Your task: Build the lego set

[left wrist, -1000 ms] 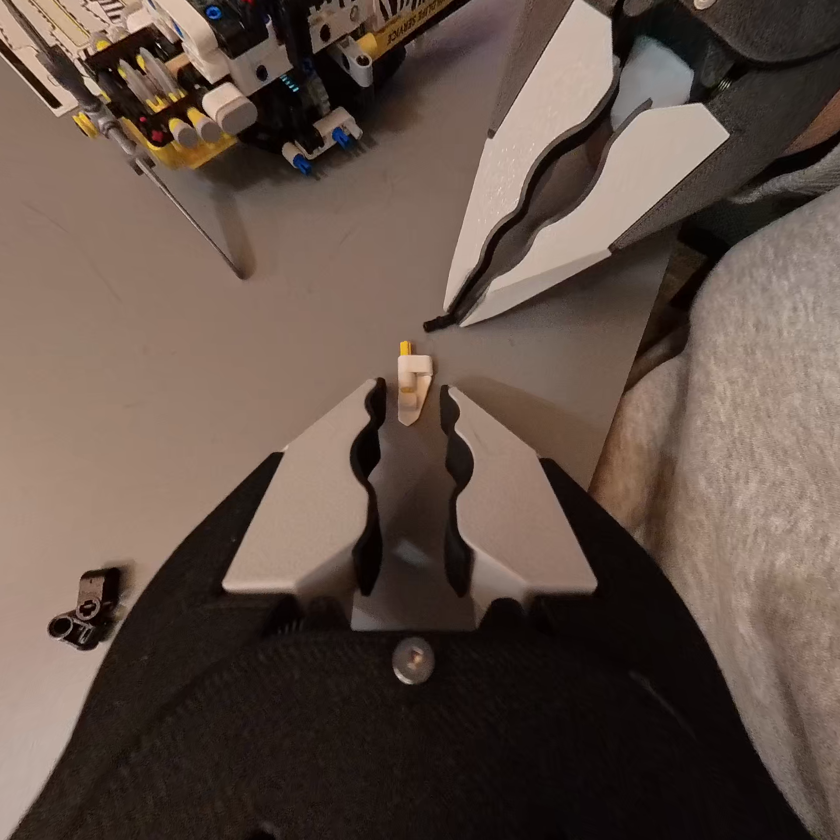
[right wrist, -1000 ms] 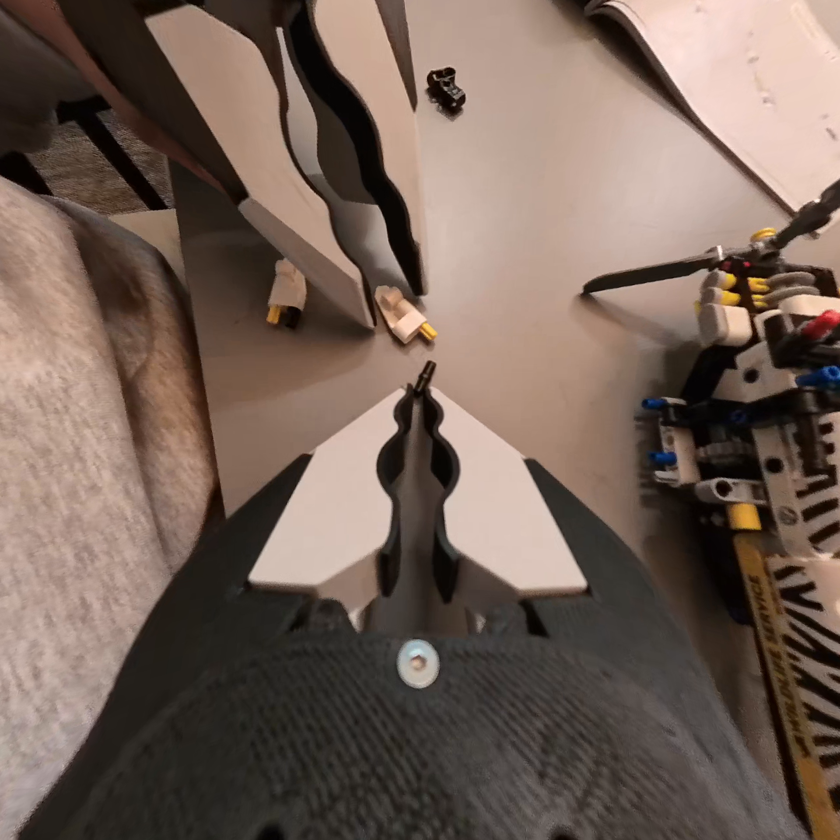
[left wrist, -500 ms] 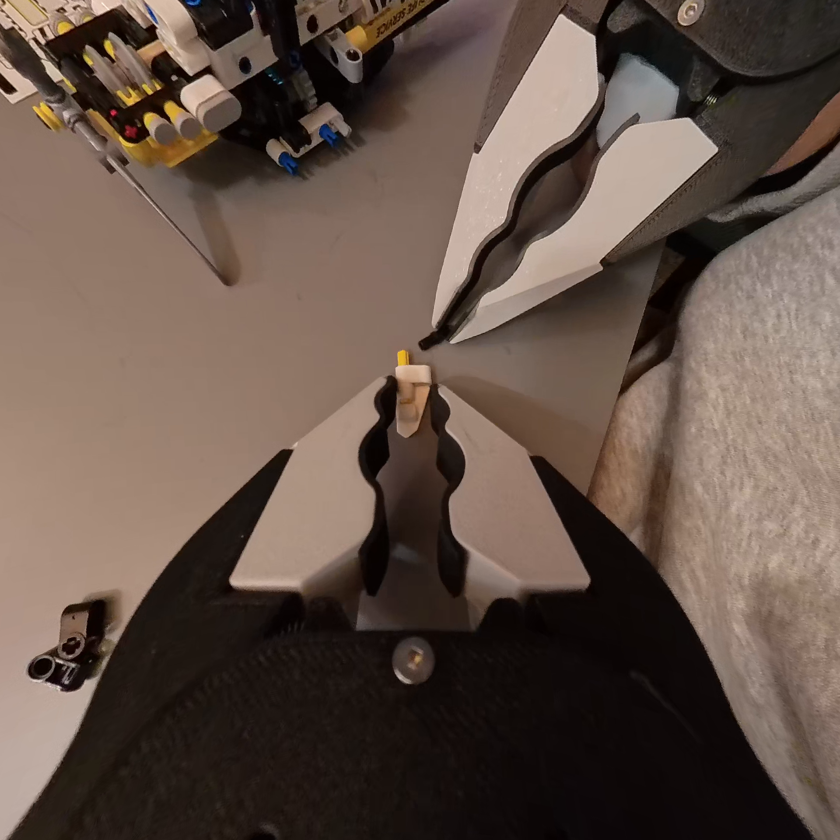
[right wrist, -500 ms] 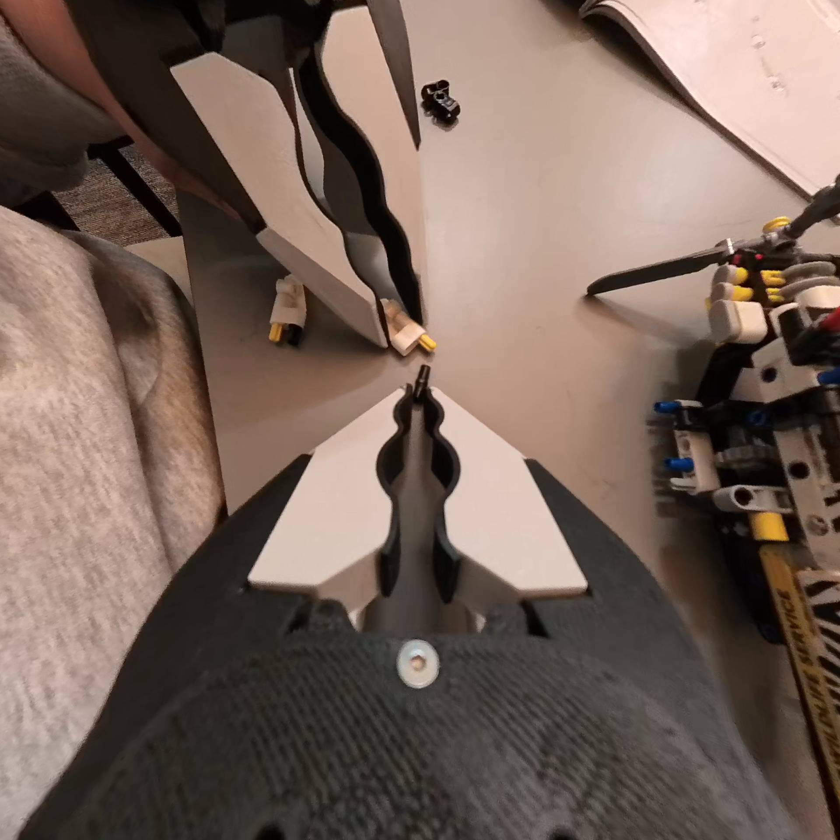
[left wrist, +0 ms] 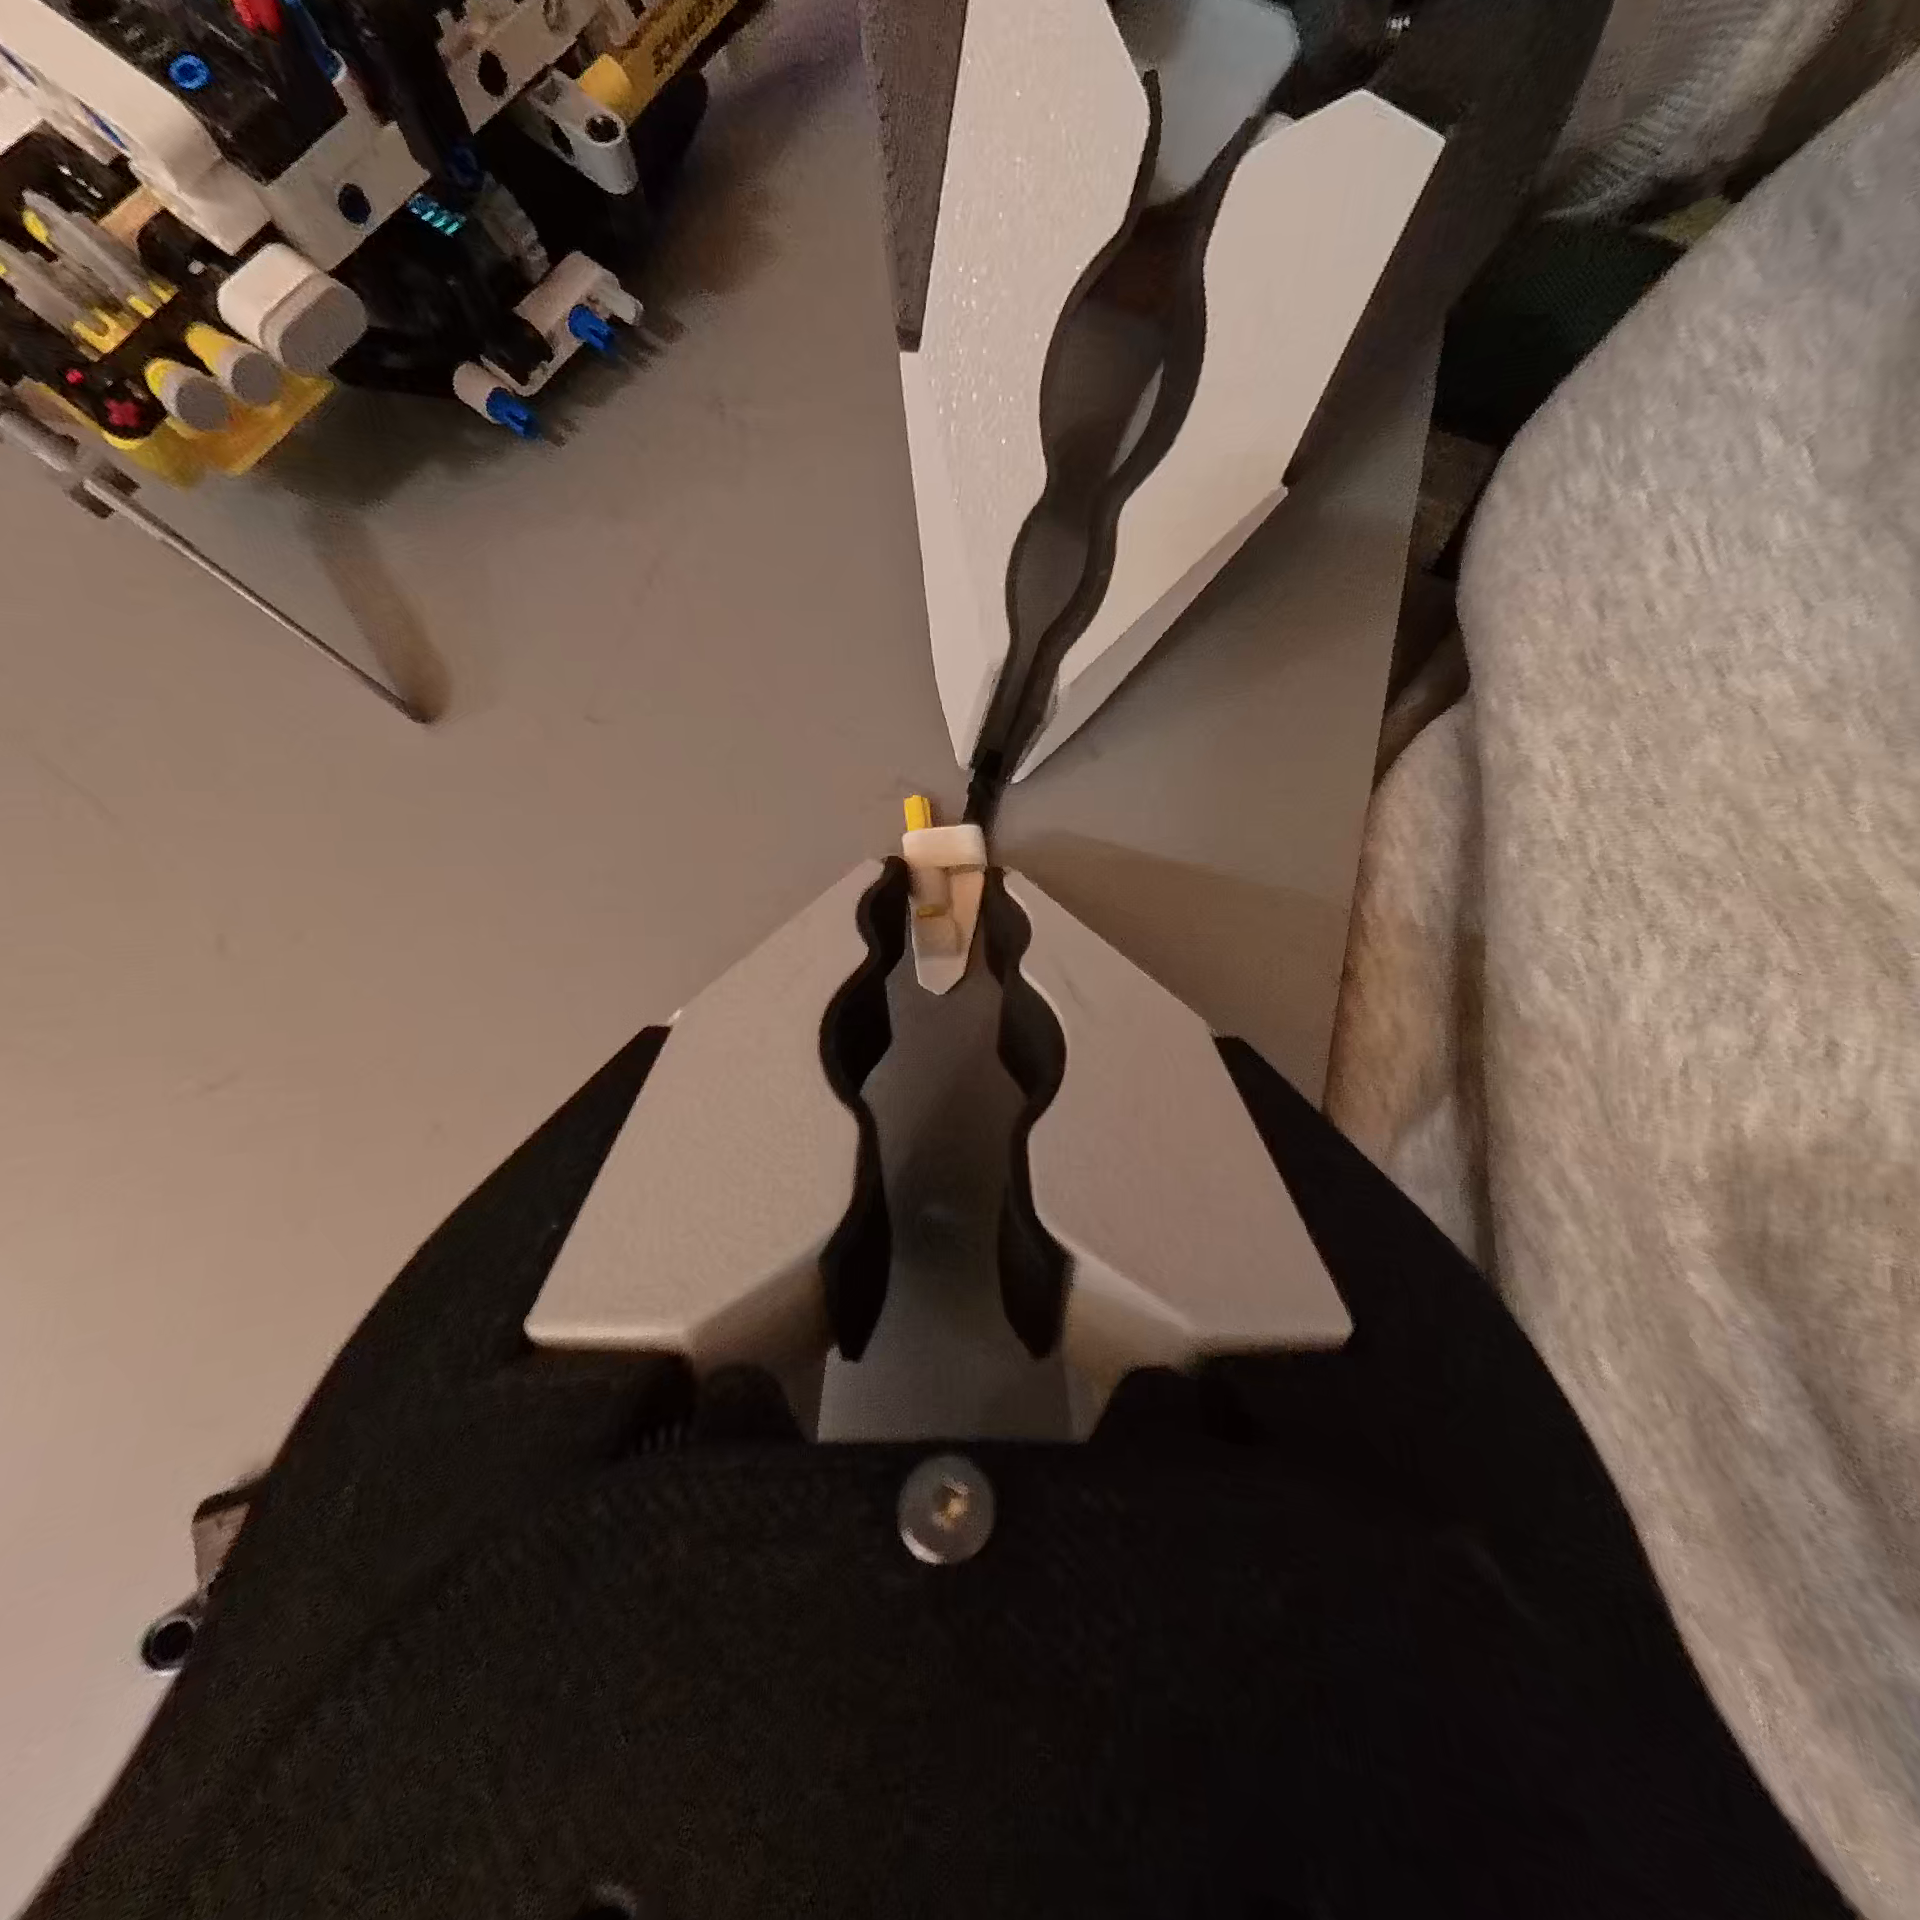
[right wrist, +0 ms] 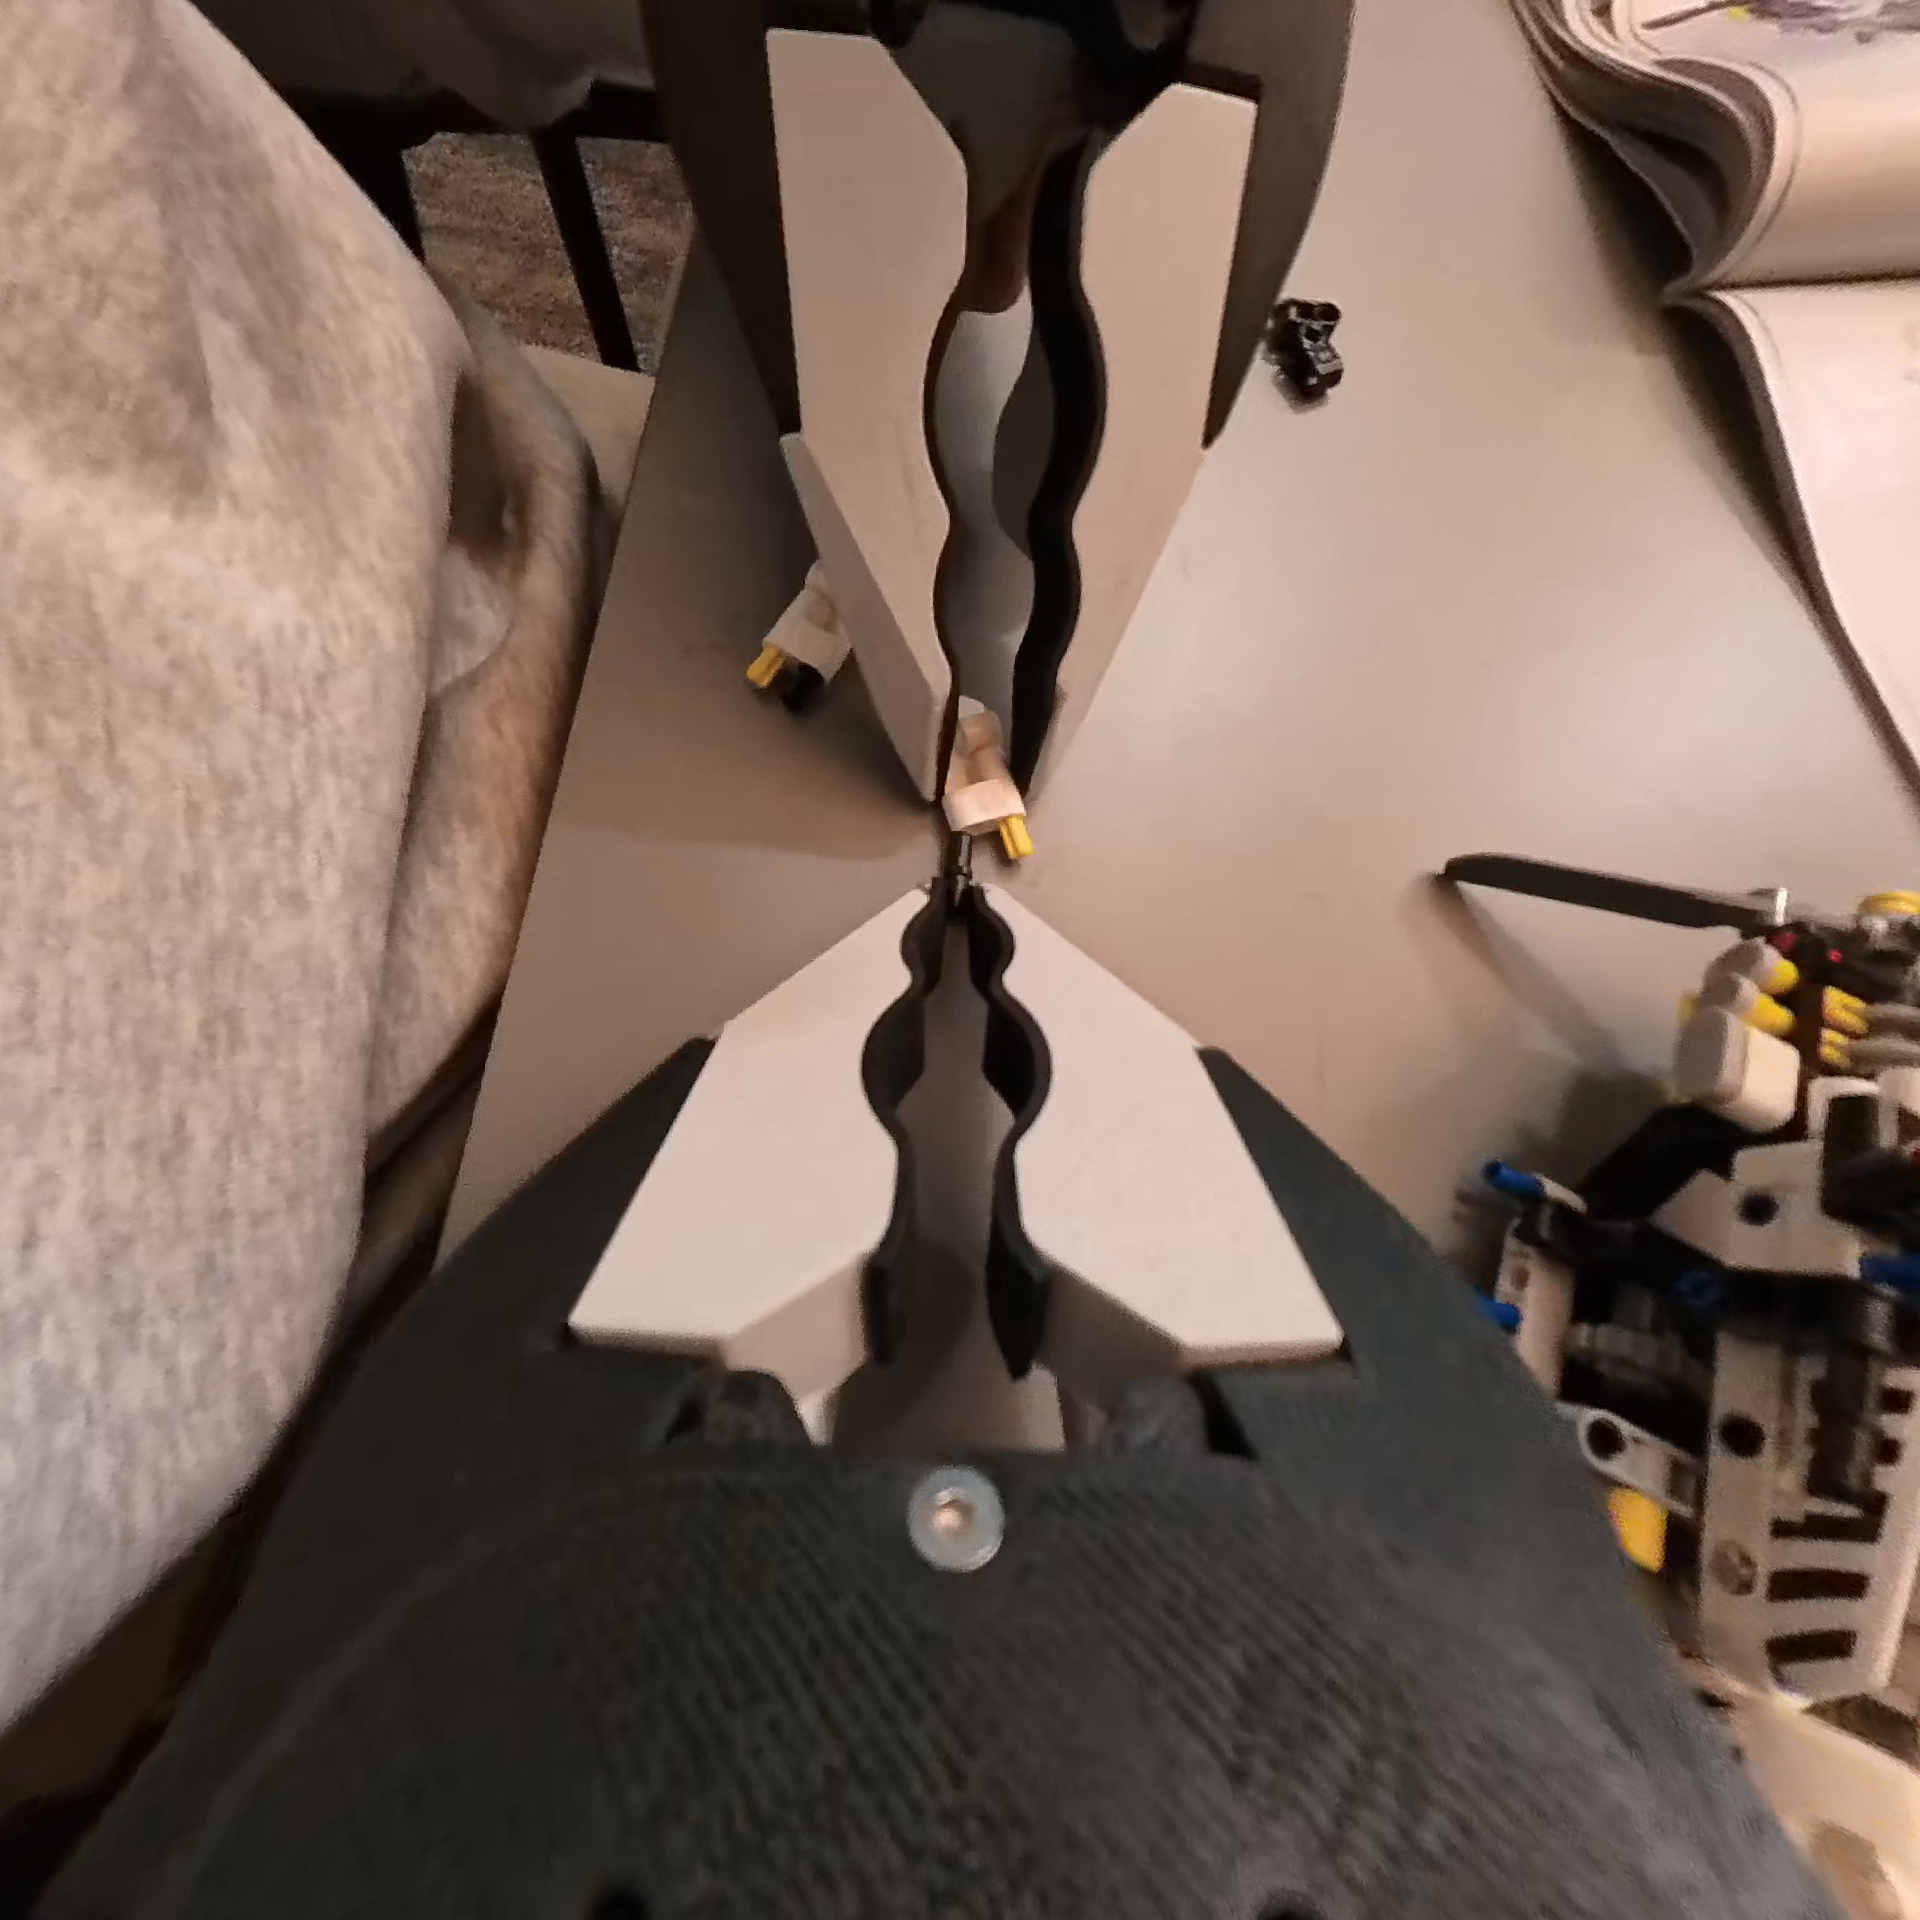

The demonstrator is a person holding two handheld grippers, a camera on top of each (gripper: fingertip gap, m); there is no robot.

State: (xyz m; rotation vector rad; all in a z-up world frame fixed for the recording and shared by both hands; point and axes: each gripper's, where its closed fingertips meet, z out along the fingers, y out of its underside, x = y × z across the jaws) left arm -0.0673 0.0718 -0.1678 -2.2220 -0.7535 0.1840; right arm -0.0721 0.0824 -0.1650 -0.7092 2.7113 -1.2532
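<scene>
Matt smooth table (left wrist: 260, 935), glossy plastic model (left wrist: 312, 208), fuzzy grey cloth sleeve (left wrist: 1683, 935).

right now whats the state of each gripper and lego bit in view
left gripper: shut on white piece
white piece: held, yellow pin sticking out
right gripper: shut on black pin
black pin: held, tip at white piece
spare white piece: loose on table
black connector: loose
model: part built

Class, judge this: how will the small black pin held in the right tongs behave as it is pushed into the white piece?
The black pin looks rigid and light. Only its end is pinched by the right tongs, so it may twist or slip. The white piece, held in the left tongs, probably stays steady.
</scene>
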